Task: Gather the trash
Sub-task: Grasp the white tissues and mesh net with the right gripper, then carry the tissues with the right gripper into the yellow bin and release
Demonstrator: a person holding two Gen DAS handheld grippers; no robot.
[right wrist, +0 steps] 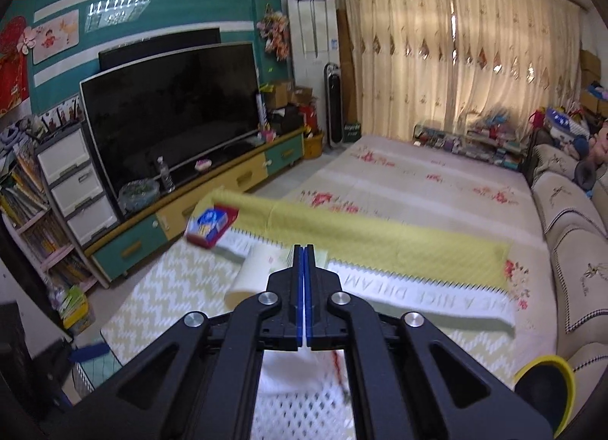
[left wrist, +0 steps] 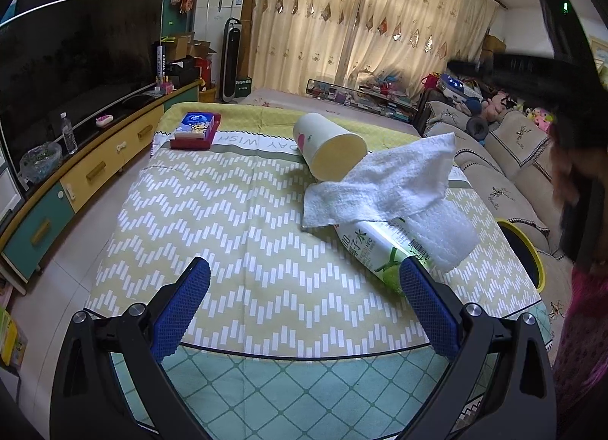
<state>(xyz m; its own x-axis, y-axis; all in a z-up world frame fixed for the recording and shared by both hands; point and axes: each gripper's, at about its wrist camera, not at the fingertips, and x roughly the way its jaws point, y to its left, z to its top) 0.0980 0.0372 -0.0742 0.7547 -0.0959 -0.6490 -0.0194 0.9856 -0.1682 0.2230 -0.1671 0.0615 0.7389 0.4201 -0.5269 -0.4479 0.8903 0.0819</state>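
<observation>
On the chevron tablecloth (left wrist: 235, 219) a cream paper cup (left wrist: 330, 147) lies on its side. A crumpled white tissue (left wrist: 391, 181) is draped over a green-and-white drink bottle (left wrist: 383, 246) and a white foam net sleeve (left wrist: 444, 235). My left gripper (left wrist: 304, 280) is open and empty above the near part of the table, its right pad close to the bottle's end. My right gripper (right wrist: 305, 250) is shut above the table, and nothing shows between its tips. Beyond it lies the cup (right wrist: 258, 276). Below it are the tissue (right wrist: 288, 367) and the foam net (right wrist: 304, 413).
A red box holding a blue pack (left wrist: 195, 130) sits at the table's far left corner. A yellow-rimmed bin (left wrist: 528, 250) stands at the table's right edge, next to a sofa (left wrist: 505, 159). A TV (right wrist: 171, 113) on a low cabinet runs along the left. A person's sleeve (left wrist: 581, 326) is at the right.
</observation>
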